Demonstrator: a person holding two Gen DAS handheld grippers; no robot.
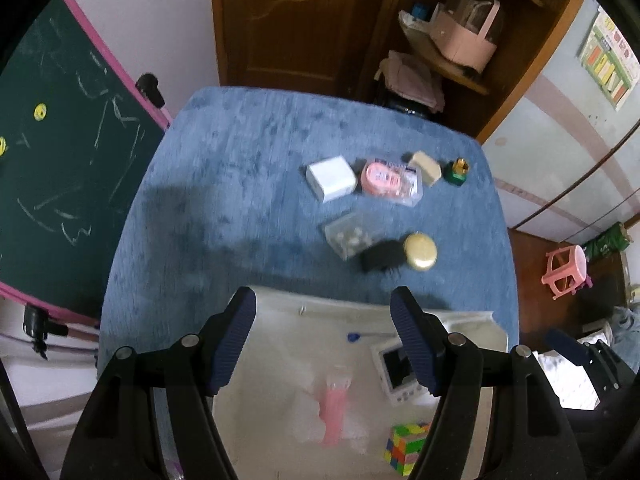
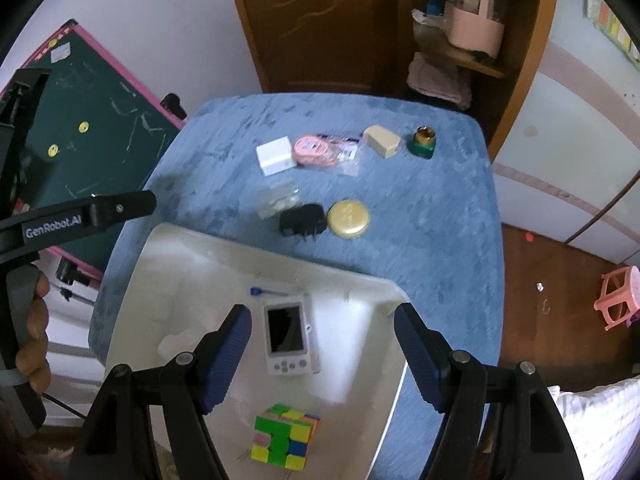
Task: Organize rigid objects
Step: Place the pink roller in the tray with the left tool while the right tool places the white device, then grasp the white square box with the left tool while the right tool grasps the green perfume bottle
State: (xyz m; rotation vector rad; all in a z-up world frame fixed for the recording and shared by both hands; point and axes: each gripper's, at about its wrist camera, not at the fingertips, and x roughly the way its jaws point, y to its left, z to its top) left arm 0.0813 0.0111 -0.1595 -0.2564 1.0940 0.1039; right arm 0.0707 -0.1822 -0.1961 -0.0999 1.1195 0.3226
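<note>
My left gripper hangs open and empty over a white tray at the near edge of the blue table. The tray holds a white handheld game device, a colour cube and a pink bottle. My right gripper is open and empty too, above the game device and the cube. Beyond the tray lie a black charger, a gold round tin, a clear box, a white box, a pink packaged item, a beige block and a green jar.
A green chalkboard leans at the table's left. A brown door and a shelf with a pink basket stand behind. A pink stool is on the floor to the right. A hand grips the left tool.
</note>
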